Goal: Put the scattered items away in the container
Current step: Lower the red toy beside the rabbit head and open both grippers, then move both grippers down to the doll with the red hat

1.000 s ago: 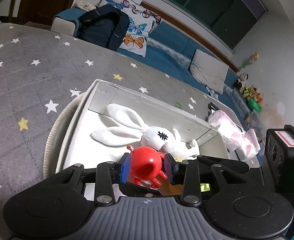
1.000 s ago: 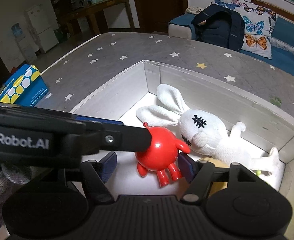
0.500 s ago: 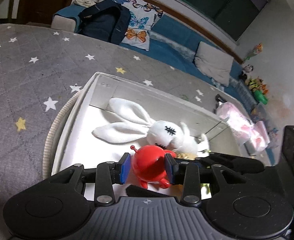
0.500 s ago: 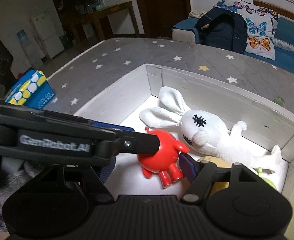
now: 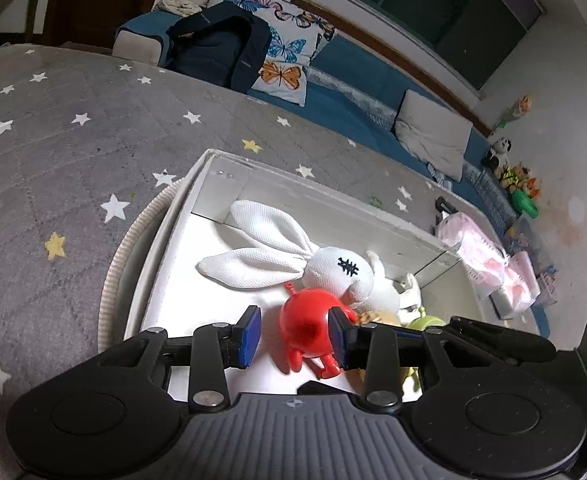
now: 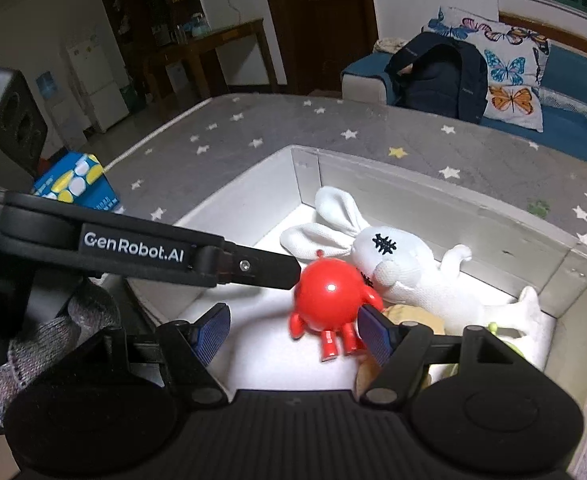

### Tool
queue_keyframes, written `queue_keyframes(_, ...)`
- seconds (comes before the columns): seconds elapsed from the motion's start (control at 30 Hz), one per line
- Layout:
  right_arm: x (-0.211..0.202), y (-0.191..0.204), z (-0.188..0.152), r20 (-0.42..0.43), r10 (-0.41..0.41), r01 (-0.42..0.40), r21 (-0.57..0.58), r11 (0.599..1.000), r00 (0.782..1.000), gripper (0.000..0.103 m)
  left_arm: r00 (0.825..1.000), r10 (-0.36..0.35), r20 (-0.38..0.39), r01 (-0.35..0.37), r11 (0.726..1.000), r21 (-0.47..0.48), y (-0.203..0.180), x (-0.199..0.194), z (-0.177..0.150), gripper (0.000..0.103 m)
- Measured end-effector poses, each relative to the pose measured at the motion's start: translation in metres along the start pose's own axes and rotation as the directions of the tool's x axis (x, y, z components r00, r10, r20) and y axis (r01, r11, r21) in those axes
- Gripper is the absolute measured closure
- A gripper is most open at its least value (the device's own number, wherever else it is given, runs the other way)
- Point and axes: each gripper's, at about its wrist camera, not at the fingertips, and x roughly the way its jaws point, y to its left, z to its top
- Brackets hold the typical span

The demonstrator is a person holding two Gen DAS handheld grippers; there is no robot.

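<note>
A white box (image 5: pixel 325 196) (image 6: pixel 445 200) stands on the grey star-patterned bed. Inside lie a white plush rabbit (image 5: pixel 293 256) (image 6: pixel 405 268), a red round toy figure (image 5: pixel 307 326) (image 6: pixel 329 300), a yellowish toy (image 5: pixel 377 317) and a green toy (image 5: pixel 427 322). My left gripper (image 5: pixel 293 336) is open over the box, its pads either side of the red toy, which rests on the box floor; one of its fingers (image 6: pixel 253 268) shows in the right wrist view. My right gripper (image 6: pixel 293 334) is open and empty just in front of the red toy.
A round woven tray (image 5: pixel 113 264) lies under the box. A pink packet (image 5: pixel 485 252) lies right of the box. A blue and yellow carton (image 6: pixel 73 186) stands off the bed's left. A dark backpack (image 5: pixel 217 54) and butterfly pillow (image 5: pixel 285 64) sit on the sofa behind.
My left gripper has opened and let go of the red toy, which now lies on the box floor beside the rabbit. The right gripper stays open.
</note>
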Motion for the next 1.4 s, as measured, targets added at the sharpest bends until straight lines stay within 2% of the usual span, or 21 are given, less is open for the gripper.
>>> queue_keyframes(0.33, -0.05, 0.026, -0.029, 0.141, -0.04, 0.043, -0.015, 0.999, 0.989, 0.03, 0.996, -0.043, 0.078, 0.046, 0.998, -0.045, 0.007, -0.047, -0.021, 0.064)
queue_keyframes(0.53, -0.071, 0.045, -0.056, 0.202, -0.072, 0.078, -0.022, 0.997, 0.977, 0.026, 0.992, -0.05, 0.118, 0.055, 0.997, -0.044, 0.009, -0.071, -0.044, 0.064)
queue_keyframes(0.73, -0.076, 0.056, -0.091, 0.208, -0.106, 0.11, -0.009, 0.994, 0.972, 0.025, 0.987, -0.051, 0.149, 0.062, 0.996, -0.067, 0.015, -0.089, -0.07, 0.064)
queue_keyframes(0.97, -0.077, 0.057, -0.109, 0.208, -0.133, 0.132, 0.022, 0.991, 0.969, 0.025, 0.984, -0.084, 0.154, 0.099, 0.991, -0.087, 0.018, -0.097, -0.091, 0.064)
queue_keyframes(1.2, -0.072, 0.043, -0.12, 0.219, -0.132, 0.102, 0.143, 0.985, 0.967, 0.026, 0.987, -0.113, 0.113, 0.125, 0.987, -0.103, 0.018, -0.083, -0.103, 0.064)
queue_keyframes(1.4, -0.066, 0.034, -0.125, 0.214, -0.109, 0.062, 0.214, 0.975, 0.971, 0.026, 0.986, -0.124, 0.109, 0.137, 0.982, -0.13, 0.024, -0.071, -0.104, 0.064)
